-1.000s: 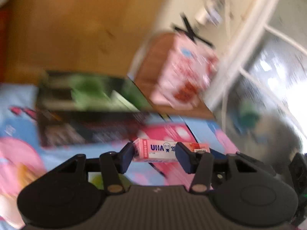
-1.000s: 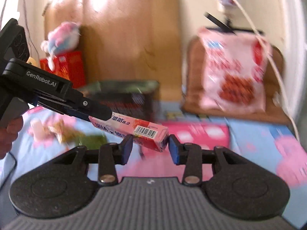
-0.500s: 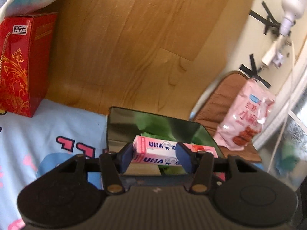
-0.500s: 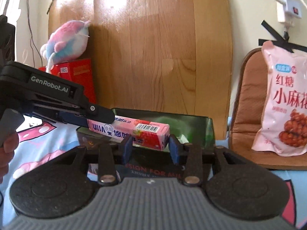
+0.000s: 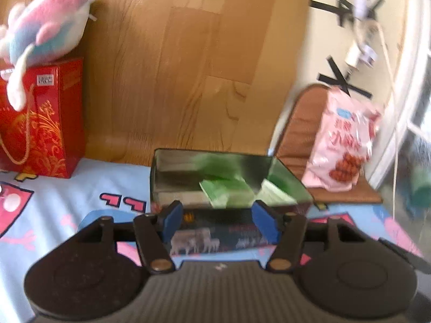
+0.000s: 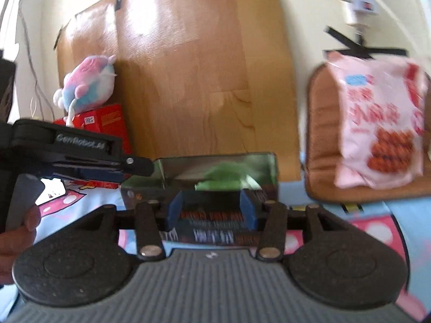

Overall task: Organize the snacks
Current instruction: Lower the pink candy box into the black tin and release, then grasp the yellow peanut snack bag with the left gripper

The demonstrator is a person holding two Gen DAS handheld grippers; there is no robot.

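While both the left gripper (image 5: 218, 222) and the right gripper (image 6: 211, 210) hang open and empty before the tin (image 5: 215, 172), the green packets (image 5: 229, 188) inside it look light and crinkly, best pinched across the flat sides.

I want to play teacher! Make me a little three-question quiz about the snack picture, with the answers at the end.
1. True or false: the left claw is squeezing a pink candy box.
2. What colour are the packets lying in the open dark tin? A) green B) yellow C) purple
3. Fill in: the plush toy sits on top of the ____ gift box.

Key
1. False. Both the left claw and the right claw are open with nothing between the pads.
2. A
3. red
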